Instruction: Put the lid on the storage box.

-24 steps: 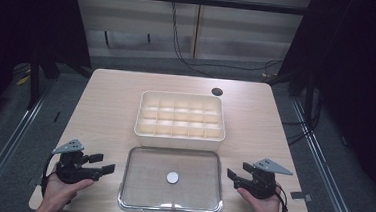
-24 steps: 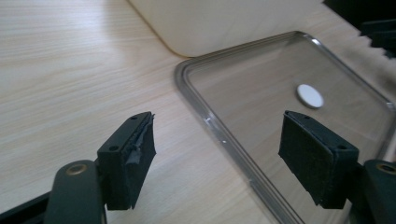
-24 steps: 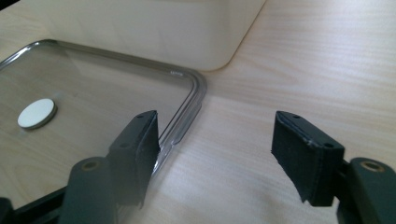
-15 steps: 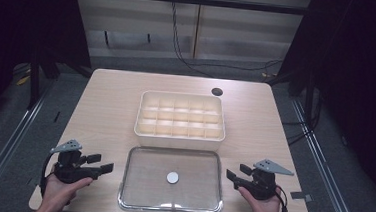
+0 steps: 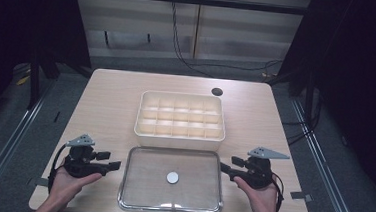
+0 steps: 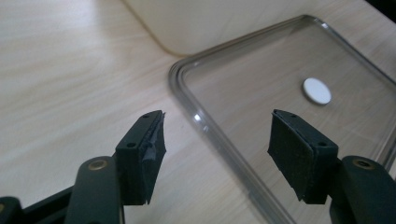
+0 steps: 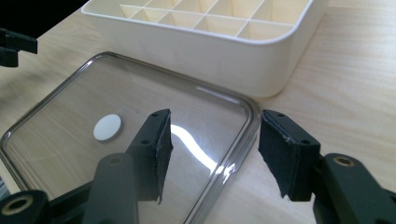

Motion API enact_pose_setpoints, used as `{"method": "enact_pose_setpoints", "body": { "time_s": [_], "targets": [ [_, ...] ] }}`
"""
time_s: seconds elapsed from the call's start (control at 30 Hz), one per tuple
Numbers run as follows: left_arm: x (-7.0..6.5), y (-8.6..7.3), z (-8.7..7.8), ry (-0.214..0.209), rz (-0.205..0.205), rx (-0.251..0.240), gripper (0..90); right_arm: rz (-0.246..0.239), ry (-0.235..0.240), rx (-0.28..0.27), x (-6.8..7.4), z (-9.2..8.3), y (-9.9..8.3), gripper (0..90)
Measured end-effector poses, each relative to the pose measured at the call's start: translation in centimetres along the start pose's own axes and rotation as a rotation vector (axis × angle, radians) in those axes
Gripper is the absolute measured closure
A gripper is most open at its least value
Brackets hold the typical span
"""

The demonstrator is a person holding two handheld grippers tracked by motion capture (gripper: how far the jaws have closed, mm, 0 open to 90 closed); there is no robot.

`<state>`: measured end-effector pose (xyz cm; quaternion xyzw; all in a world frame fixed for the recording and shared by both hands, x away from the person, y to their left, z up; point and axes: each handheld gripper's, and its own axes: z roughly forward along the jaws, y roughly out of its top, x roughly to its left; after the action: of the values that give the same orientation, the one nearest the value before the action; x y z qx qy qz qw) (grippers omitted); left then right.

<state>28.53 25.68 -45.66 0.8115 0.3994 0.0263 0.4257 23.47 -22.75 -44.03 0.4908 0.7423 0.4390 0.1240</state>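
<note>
Clear rectangular plastic lid (image 5: 172,180) lies flat at the table's near edge, its rim running between the parted jaws of both tools — left gripper (image 6: 217,149) at one short side, right gripper (image 7: 212,149) at the other, neither pinching it. Just beyond sits a cream compartmented plastic box (image 5: 181,114) on the pale wooden table (image 5: 111,95).

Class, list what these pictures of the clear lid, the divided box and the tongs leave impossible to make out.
- Clear rectangular plastic lid: near edge cut off by the frame bottom in the left gripper view.
- Cream divided plastic box: far compartments cut off by the top edge in the right gripper view.
- Small dark round spot on the table: too small to identify in the high view.
</note>
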Motion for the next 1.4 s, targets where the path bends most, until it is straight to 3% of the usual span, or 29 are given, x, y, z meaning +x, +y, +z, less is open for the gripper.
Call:
{"method": "enact_pose_setpoints", "body": {
  "time_s": [0.1, 0.23, 0.3, 0.43, 0.5, 0.63, 0.77, 1.2, 1.3, 1.4],
  "targets": [
    [0.1, 0.9, 0.3, -0.032, -0.003, 0.007, 40.1, 0.009, 0.005, 0.011, -0.1, 0.3, 0.8, 43.8],
    [0.1, 1.1, 1.0, -0.021, -0.031, 0.000, 40.6, 0.021, 0.034, 0.001, -0.2, 0.9, 0.9, 41.6],
    [0.2, 0.8, 1.3, -0.031, -0.037, 0.003, 40.6, 0.005, 0.022, 0.024, -0.3, 1.5, 0.5, 43.2],
    [0.3, -0.2, 1.9, -0.026, -0.036, 0.026, 39.8, 0.018, 0.011, 0.055, -0.7, 2.7, -0.5, 46.7],
    [0.2, -0.5, 2.1, -0.006, -0.019, 0.057, 41.2, 0.029, 0.002, 0.063, -1.0, 3.0, -0.8, 49.1],
    [-0.1, -0.6, 2.3, -0.013, -0.013, 0.061, 45.4, 0.027, -0.042, 0.082, -1.3, 3.3, -1.6, 52.0],
    [-0.6, -1.2, 2.9, -0.010, 0.006, 0.097, 47.1, 0.028, -0.044, 0.112, -1.4, 4.0, -2.2, 53.6],
    [-0.6, -1.4, 4.0, -0.019, 0.008, 0.124, 50.3, 0.019, -0.064, 0.136, -1.2, 5.0, -2.6, 49.1],
    [-0.6, -1.4, 4.1, -0.018, 0.002, 0.126, 50.6, 0.050, -0.059, 0.136, -1.1, 4.9, -2.7, 48.1],
    [-0.5, -1.4, 4.3, -0.015, -0.004, 0.134, 50.3, 0.048, -0.063, 0.140, -1.0, 5.1, -2.8, 47.6]
  ]
}}
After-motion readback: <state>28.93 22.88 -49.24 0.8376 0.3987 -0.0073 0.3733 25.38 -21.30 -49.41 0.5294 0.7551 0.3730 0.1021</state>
